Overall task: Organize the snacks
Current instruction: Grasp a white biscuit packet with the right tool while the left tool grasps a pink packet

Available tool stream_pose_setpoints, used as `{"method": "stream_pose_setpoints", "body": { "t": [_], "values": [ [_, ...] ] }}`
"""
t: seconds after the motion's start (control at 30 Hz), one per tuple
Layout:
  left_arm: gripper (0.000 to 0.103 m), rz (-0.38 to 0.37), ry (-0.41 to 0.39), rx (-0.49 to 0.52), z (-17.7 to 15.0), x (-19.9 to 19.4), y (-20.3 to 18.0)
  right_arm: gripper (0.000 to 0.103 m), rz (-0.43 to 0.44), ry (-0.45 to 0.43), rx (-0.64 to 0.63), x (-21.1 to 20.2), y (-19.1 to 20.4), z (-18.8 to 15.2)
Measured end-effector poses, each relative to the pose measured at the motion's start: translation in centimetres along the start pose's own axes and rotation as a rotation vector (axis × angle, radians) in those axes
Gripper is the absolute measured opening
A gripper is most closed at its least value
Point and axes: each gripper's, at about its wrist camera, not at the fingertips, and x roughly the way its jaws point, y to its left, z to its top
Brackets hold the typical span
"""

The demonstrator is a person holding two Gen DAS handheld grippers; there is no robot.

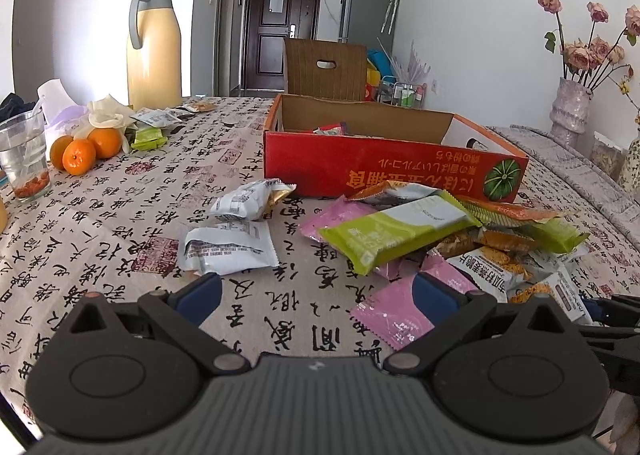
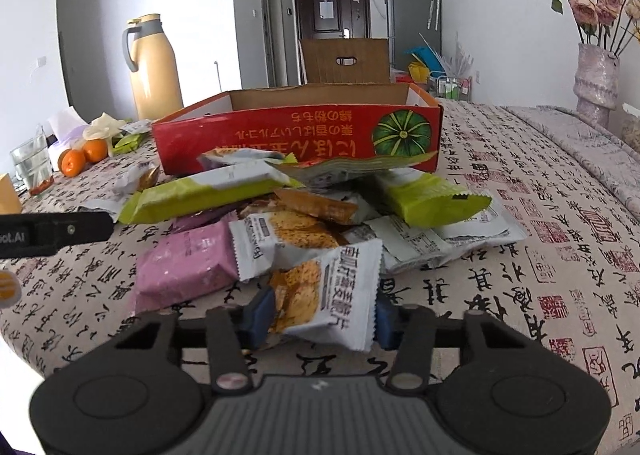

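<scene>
Before the red box we find most snacks lying loose in a heap on the cloth; one packet shows inside the box; our right gripper has its pads at both edges of a cracker packet, seemingly gripped; our left gripper gapes empty; nearly all sorting remains.
</scene>
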Motion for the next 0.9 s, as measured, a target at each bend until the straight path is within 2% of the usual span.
{"method": "stream_pose_setpoints", "body": {
  "t": [0.17,0.37,0.57,0.9],
  "values": [
    [0.103,-0.001,0.006,0.001,-0.1,0.0,0.0,0.029,0.016,-0.011,0.017,-0.2,-0.3,0.0],
    [0.103,-0.016,0.023,-0.001,-0.2,0.3,-0.3,0.019,0.039,-0.043,0.029,-1.2,-0.6,0.1],
    [0.103,-0.057,0.036,0.043,-0.2,0.7,-1.6,0.014,0.039,-0.096,0.058,-2.7,-1.5,0.3],
    [0.103,-0.103,0.075,0.174,0.0,2.5,-5.2,0.014,0.028,-0.159,0.12,-4.4,-3.6,0.3]
  ]
}}
